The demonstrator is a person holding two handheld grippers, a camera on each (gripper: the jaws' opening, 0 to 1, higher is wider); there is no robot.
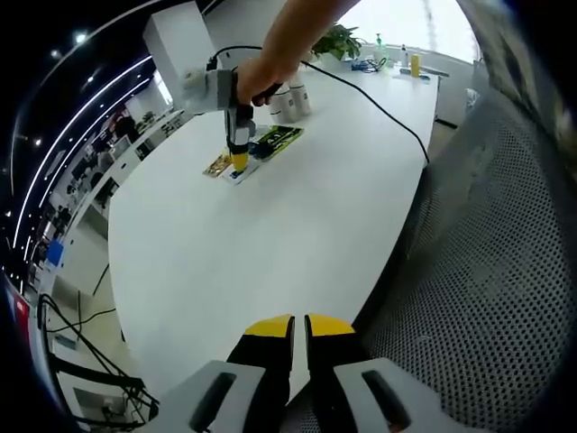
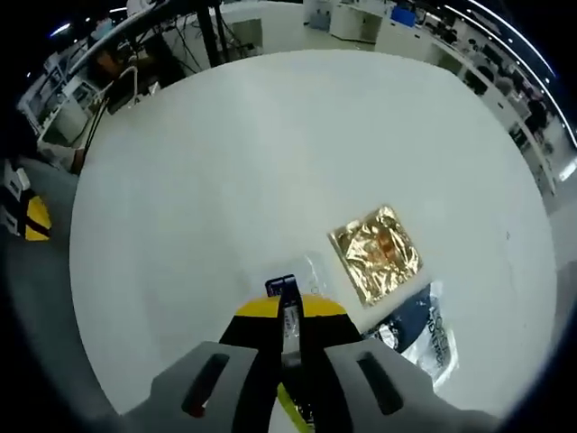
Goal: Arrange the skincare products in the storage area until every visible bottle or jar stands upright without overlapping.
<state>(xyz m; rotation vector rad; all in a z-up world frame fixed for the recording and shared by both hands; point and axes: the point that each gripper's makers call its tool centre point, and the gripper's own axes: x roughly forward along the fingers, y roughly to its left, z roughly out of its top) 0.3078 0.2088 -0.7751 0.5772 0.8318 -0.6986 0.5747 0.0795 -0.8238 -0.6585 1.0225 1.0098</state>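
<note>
In the left gripper view, my left gripper (image 1: pixel 299 330) sits at the bottom of the picture, its yellow-tipped jaws pressed together with nothing between them, over the near edge of a white table (image 1: pixel 270 234). Far across the table a person's hand (image 1: pixel 263 74) holds my right gripper (image 1: pixel 238 161) pointing down onto a small cluster of flat packets. This view gives the wider setting: a green packet (image 1: pixel 279 140) lying just beside the gripper tip, white jars (image 1: pixel 290 101) standing upright behind it, a black cable (image 1: pixel 379 108) trailing over the tabletop, and a grey mesh chair (image 1: pixel 487 271) on the right.

The right gripper view shows the same spot close up. The right gripper (image 2: pixel 281 317) has its jaws clenched on a thin clear sachet (image 2: pixel 282 290) with a dark end, held edge-on between the tips; its long axis runs along the jaws, pointing away from the camera. Just beside it a gold foil packet (image 2: pixel 376 253) lies flat on the white table (image 2: pixel 225 162) (turned like a diamond), and a dark blue sachet (image 2: pixel 416 327) lies flat below it, touching its corner.
</note>
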